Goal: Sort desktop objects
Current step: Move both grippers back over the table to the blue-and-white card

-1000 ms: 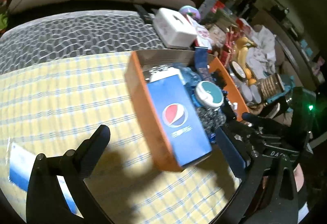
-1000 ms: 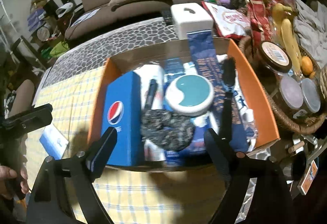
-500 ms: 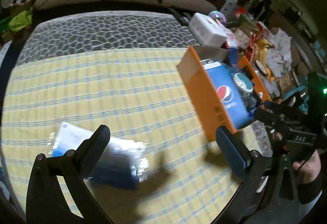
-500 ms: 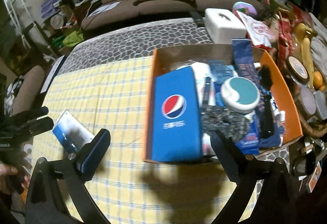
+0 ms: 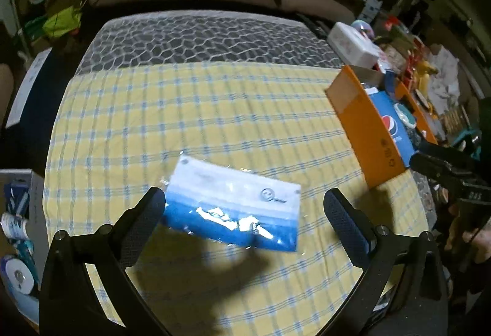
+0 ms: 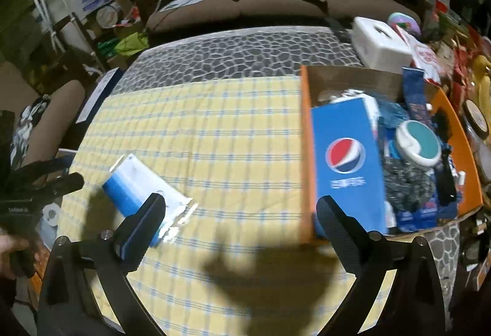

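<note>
a: the fingers [image 5: 150, 222] of the left gripper [image 5: 245, 213] are spread wide and hold nothing. a second ago they looked straight at the orange box; now they frame the blue and white packet [image 5: 234, 207] lying flat on the yellow checked cloth [image 5: 214, 115] of the table.

b: so the left side has swung off the box and over to the packet?

a: yes. the packet sits between the fingers in that view but i can't tell that they touch it. it looks like the last loose thing on the cloth, so i'd guess it's next to be picked up.

b: and to the right?

a: the right gripper [image 6: 241, 221] is also spread and empty. it has pulled back, so the orange box [image 6: 307, 152] now sits right of centre, already packed: pepsi carton [image 6: 346, 161], a round white and teal tin [image 6: 417, 145], a dark speckled cloth [image 6: 405, 182]. packet and box are well apart.
</note>
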### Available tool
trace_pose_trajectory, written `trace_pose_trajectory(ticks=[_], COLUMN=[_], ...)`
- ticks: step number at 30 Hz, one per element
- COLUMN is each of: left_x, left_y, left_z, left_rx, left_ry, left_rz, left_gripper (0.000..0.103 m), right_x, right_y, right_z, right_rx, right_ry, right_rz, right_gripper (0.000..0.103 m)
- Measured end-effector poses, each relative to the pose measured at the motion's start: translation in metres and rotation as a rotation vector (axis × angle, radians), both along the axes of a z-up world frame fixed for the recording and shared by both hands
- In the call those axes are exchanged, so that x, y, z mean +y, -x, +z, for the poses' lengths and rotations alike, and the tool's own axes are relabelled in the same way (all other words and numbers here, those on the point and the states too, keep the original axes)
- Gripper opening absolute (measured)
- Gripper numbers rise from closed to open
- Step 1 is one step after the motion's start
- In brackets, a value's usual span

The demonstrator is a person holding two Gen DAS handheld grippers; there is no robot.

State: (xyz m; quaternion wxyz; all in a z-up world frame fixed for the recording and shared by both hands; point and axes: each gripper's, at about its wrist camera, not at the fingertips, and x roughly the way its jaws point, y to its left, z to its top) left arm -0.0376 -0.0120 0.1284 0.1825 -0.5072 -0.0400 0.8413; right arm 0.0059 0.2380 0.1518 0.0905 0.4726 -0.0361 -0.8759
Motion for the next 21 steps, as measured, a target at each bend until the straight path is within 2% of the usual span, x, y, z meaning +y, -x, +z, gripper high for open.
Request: trace_pose_trajectory(ticks=[6,12,21], left_x=[-0.030,-0.044,-0.053], left_y=[0.005,0.009,0.017], left_z=[-0.017,-0.046,-0.086], left_rx=[-0.021,-0.049,-0.083], left_ry=[0.007,0.017,0.048], left_rz=[0.029,0.020,-0.011], left_gripper=[0.103,0.103,0.103], right_x=[-0.038,-0.068,-0.081], right_y=[-0.004,-0.003,0.007], right_z=[-0.012,-0.035,-0.081], right_rx=[0.000,-0.031,-0.098], right_ry=[0.040,0.090,0.123], right_rz=[0.049,0.074,0.063], right_gripper=[0.100,0.100,0.100])
